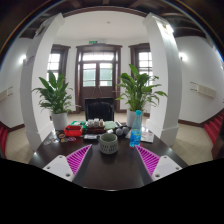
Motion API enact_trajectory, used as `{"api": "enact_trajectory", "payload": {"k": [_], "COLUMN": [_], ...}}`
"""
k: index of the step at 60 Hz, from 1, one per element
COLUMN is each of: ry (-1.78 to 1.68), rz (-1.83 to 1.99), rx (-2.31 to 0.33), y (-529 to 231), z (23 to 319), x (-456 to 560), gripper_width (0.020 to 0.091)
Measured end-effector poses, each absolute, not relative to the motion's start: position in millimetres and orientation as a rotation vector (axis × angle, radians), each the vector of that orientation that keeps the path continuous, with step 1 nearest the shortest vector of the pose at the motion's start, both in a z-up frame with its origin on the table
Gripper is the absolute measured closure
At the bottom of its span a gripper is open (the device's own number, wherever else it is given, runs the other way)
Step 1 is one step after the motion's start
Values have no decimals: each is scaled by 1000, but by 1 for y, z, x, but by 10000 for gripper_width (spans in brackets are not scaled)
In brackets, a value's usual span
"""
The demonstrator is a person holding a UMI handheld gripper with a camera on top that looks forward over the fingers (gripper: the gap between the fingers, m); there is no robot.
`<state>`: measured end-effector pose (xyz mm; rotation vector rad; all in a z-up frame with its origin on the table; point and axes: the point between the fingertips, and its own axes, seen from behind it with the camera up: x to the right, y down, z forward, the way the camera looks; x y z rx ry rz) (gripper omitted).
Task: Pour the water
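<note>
Two potted plants [56, 97] behind dark table [110, 165] (white-walled room), gripper [108, 160] fingers apart.

Two-finger handheld gripper [108, 160] at bottom centre of frame, pointing forward and level; white fingers [58, 166] angled inward from lower left and lower right; magenta ridged pads [78, 158] on inner faces; fingers spread wide apart, nothing clamped

Soft daylight from the far windows [98, 72], dim dark foreground, strong fisheye bending of side columns [40, 75].
</note>
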<state>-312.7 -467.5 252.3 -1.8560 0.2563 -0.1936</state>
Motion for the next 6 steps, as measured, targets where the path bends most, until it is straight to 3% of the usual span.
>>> {"api": "enact_trajectory", "payload": {"k": [6], "ry": [232], "rz": [-194], "rx": [-1866], "y": [-467], "z": [250], "x": [-322], "gripper_width": [255]}}
